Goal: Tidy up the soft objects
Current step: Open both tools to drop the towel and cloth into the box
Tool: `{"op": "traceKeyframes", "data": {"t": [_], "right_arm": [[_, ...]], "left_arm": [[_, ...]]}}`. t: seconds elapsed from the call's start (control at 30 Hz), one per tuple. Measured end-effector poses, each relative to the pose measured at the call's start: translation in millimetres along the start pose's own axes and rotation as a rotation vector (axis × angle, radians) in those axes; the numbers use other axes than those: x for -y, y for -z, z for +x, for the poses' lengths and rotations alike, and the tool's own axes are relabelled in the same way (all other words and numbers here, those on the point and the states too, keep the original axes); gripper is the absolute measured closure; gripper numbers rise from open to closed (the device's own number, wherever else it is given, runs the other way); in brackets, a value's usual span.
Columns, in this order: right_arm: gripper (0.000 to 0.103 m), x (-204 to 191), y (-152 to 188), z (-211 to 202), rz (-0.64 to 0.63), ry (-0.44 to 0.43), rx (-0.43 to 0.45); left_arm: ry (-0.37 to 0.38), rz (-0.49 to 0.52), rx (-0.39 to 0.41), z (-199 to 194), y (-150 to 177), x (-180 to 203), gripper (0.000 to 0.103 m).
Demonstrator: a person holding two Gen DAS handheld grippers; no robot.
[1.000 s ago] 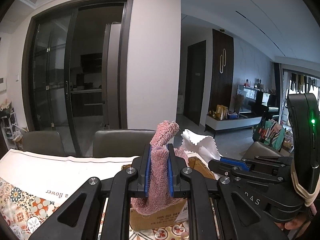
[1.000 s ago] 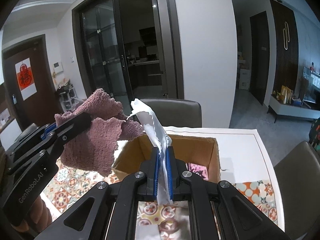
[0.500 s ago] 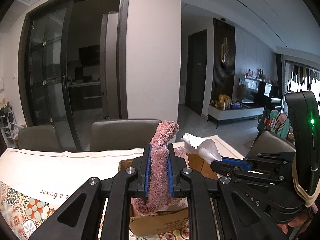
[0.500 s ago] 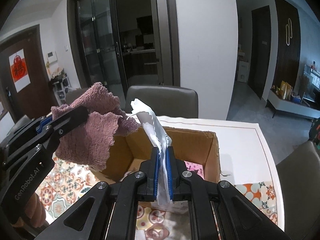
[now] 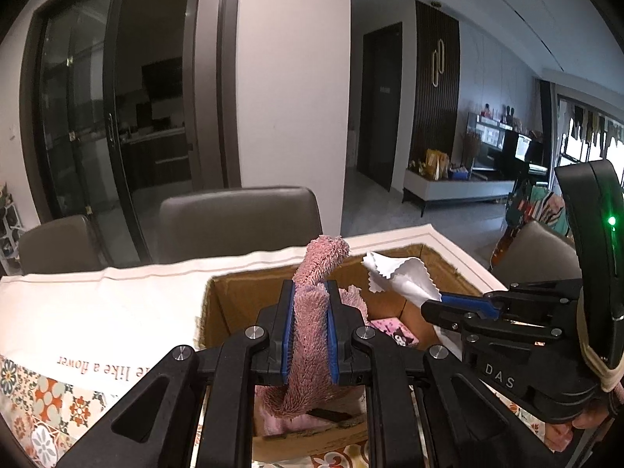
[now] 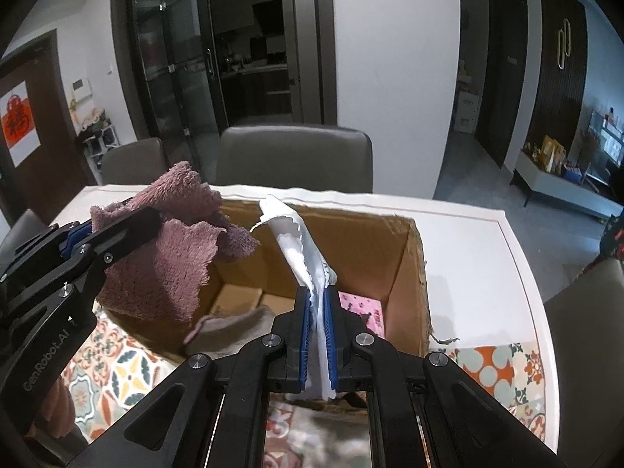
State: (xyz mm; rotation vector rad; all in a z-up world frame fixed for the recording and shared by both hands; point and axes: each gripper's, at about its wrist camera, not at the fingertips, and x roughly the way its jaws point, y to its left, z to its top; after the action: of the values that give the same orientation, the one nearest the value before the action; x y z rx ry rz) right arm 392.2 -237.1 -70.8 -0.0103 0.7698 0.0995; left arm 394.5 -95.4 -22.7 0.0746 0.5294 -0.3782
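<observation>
- The left tongs (image 5: 309, 327) are clamped on a pink fluffy cloth (image 5: 312, 312), whose free end stands up above the blue pads.
- The right tongs (image 6: 319, 335) are closed on a thin white cloth (image 6: 302, 245) with a zigzag edge.
- Over the last second both tongs have been brought forward and lowered: the cardboard box (image 6: 409, 257), earlier seen ahead and lower, is now seen directly beneath both cloths, on the patterned surface (image 6: 503, 370).
- Inside the box a grey cloth (image 6: 234, 327) and a pink printed item (image 6: 360, 308) are already lying.
- It is judged that the carry is nearly done; release into the box is not yet made, and both cloths are held above the rim.
</observation>
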Motion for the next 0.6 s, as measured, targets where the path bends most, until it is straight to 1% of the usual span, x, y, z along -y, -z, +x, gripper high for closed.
{"op": "traceKeyframes", "data": {"t": [0.17, 0.3, 0.33, 0.4, 0.47, 0.53, 0.6], "right_arm": [[0.094, 4.8, 1.7, 15.4, 0.007, 0.009, -0.031], [0.092, 8.2, 1.9, 23.6, 0.017, 0.006, -0.046], [0.092, 9.6, 3.4, 25.0, 0.021, 0.003, -0.052], [0.089, 11.6, 5.0, 26.2, 0.019, 0.001, -0.058], [0.085, 10.7, 5.8, 25.9, 0.005, 0.001, -0.058], [0.069, 7.4, 3.7, 25.1, 0.001, 0.005, -0.054], [0.066, 7.5, 3.1, 21.6, 0.015, 0.017, -0.045]], "left_arm": [[0.007, -0.003, -0.04, 16.5, 2.6, 1.1, 0.086], [0.013, 0.002, -0.056, 20.6, 5.7, 0.6, 0.081], [0.014, 0.006, -0.057, 21.0, 6.4, 1.1, 0.078], [0.013, 0.01, -0.048, 18.2, 6.5, 1.0, 0.056], [0.011, 0.002, -0.04, 16.0, 5.9, -0.8, 0.051], [-0.006, 0.0, -0.039, 14.9, 4.5, -0.8, 0.051], [-0.016, 0.002, -0.04, 13.2, 4.7, -2.7, 0.051]]}}
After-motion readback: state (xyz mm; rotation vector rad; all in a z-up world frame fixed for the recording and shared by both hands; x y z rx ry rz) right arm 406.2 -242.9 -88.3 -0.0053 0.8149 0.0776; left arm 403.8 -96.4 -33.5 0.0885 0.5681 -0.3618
